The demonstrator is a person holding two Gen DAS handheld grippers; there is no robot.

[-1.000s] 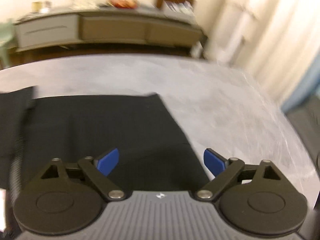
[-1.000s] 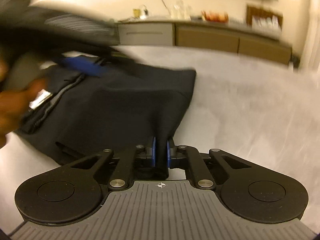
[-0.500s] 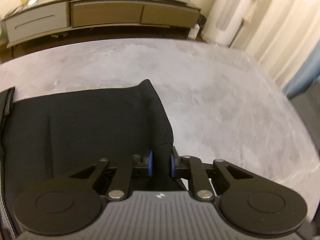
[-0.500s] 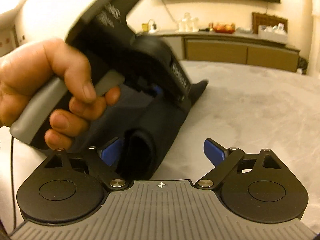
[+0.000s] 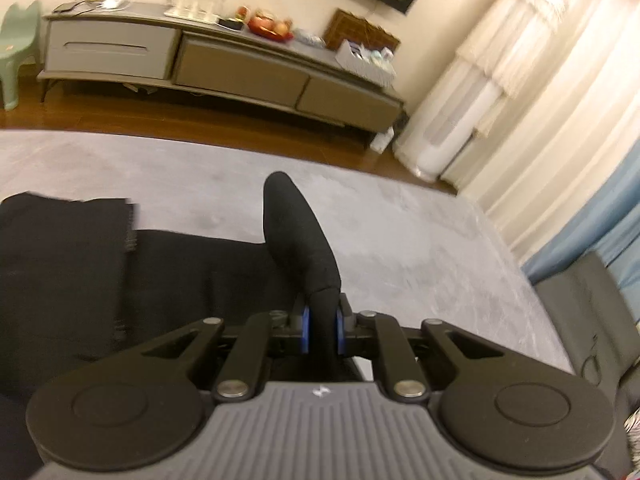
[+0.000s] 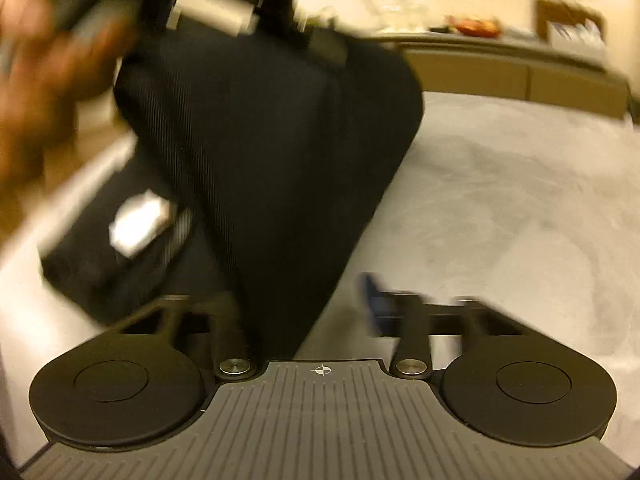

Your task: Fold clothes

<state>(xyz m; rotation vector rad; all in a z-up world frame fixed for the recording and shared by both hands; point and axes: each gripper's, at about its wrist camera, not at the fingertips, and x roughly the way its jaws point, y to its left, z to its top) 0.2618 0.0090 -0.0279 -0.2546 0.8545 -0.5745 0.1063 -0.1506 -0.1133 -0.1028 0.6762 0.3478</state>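
A black garment point(image 5: 160, 280) lies spread on the grey surface point(image 5: 420, 248). My left gripper point(image 5: 323, 328) is shut on a fold of it, and the pinched cloth rises ahead of the blue pads point(image 5: 306, 330). In the blurred right wrist view a hand point(image 6: 40, 80) holds that left gripper point(image 6: 224, 0) high at the upper left, with the garment point(image 6: 280, 140) hanging from it. The right gripper point(image 6: 304, 296) is closing around the lower edge of the cloth. Its right pad point(image 6: 370, 292) still stands apart from the fabric; the left pad is hidden behind it. A white label point(image 6: 140, 224) shows on the garment.
A long low sideboard point(image 5: 220, 68) with glasses and fruit stands across the wooden floor. Pale curtains point(image 5: 540, 100) and a white appliance point(image 5: 444, 140) are at the right. A grey seat point(image 5: 584, 304) borders the surface's right edge, and a green chair point(image 5: 16, 52) stands far left.
The left gripper shut on the garment's edge and carried it up and across. The right gripper let go of its pinch, opened wide, and its jaws now come together around the lifted cloth.
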